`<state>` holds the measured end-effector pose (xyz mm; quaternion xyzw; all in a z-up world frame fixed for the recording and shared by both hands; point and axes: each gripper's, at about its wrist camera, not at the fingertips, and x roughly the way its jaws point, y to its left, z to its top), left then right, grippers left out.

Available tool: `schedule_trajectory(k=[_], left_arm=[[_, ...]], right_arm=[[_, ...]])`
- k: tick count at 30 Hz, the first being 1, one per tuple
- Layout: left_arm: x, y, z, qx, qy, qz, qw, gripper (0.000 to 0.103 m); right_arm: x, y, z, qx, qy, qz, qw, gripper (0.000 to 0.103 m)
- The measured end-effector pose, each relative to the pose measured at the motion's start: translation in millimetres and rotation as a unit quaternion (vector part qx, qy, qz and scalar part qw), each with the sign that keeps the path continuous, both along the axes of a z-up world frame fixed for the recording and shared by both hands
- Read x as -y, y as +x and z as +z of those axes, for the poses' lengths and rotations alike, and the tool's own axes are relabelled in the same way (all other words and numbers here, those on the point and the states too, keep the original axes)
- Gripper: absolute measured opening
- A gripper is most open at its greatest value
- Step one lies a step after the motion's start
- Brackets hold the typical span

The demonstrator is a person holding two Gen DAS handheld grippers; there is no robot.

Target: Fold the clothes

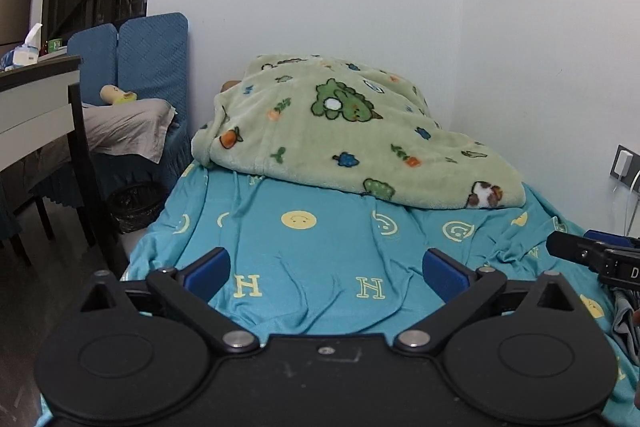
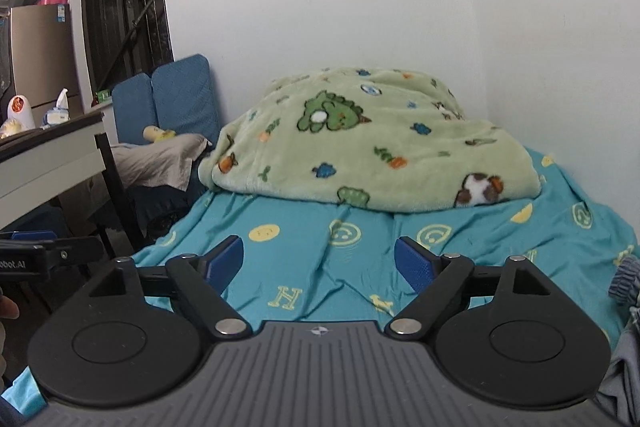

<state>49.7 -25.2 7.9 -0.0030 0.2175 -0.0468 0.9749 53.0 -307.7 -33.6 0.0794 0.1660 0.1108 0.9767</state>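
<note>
My left gripper (image 1: 326,273) is open and empty above the teal bed sheet (image 1: 320,251). My right gripper (image 2: 319,261) is open and empty above the same sheet (image 2: 320,267). A grey striped garment (image 2: 624,351) lies bunched at the bed's right edge, right of the right gripper; a bit of it shows in the left wrist view (image 1: 626,319). The right gripper's body shows at the right edge of the left wrist view (image 1: 600,259). The left gripper's body shows at the left edge of the right wrist view (image 2: 48,255).
A green cartoon blanket (image 1: 352,131) is heaped at the far end of the bed against the wall. A table (image 1: 36,99), a dark chair, a blue headboard and a bin (image 1: 136,207) stand to the left. A wall socket (image 1: 622,163) is at the right.
</note>
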Motion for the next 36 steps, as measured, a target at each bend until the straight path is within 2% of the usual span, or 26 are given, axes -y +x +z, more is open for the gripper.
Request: schedule_trajectory(k=[4,9,14,15,17,18,23,27,36], left_arm=[[1.1,-3.4,-5.5,-0.011,-0.002,-0.006,0.9999,0.102],[3.1,-7.7,-5.1,-0.003,0.004,-0.003,1.0,0.102],[4.9,-9.1,-6.0,0.009,0.013,0.005,0.9999,0.102],[5.4,-10.0,-6.3,0.013,0.015,0.006,0.9998,0.102],[5.5,-11.1,-6.8,0.02,0.015,0.012,0.9996,0.102],[4.9,-11.1,-7.0,0.022,0.011,0.018,0.9995,0.102],[1.6,-13.2,-8.8,0.012,-0.02,0.004,0.9997,0.102],[7.9,-17.1,-12.7,0.019,-0.005,0.005,0.9998,0.102],[17.6,-16.5,-21.1,0.019,0.01,0.008,0.9997,0.103]], right_arm=[[-0.5,-2.4,-1.9,-0.009,0.004,0.001,1.0,0.085],[-5.9,-9.5,-0.6,0.007,-0.02,-0.003,1.0,0.088],[-7.1,-9.4,-2.9,0.004,-0.015,0.0,1.0,0.088],[-8.4,-9.7,-3.5,0.004,-0.017,0.0,1.0,0.09],[-11.7,-9.3,-4.2,0.007,-0.024,-0.001,1.0,0.102],[-13.8,-9.8,-4.1,0.009,-0.029,-0.001,1.0,0.103],[-19.5,-16.4,-3.6,0.026,-0.04,-0.012,0.999,0.103],[-13.3,-18.1,-5.1,0.021,-0.019,-0.023,0.999,0.103],[-10.2,-15.3,-10.7,0.004,-0.012,-0.025,1.0,0.103]])
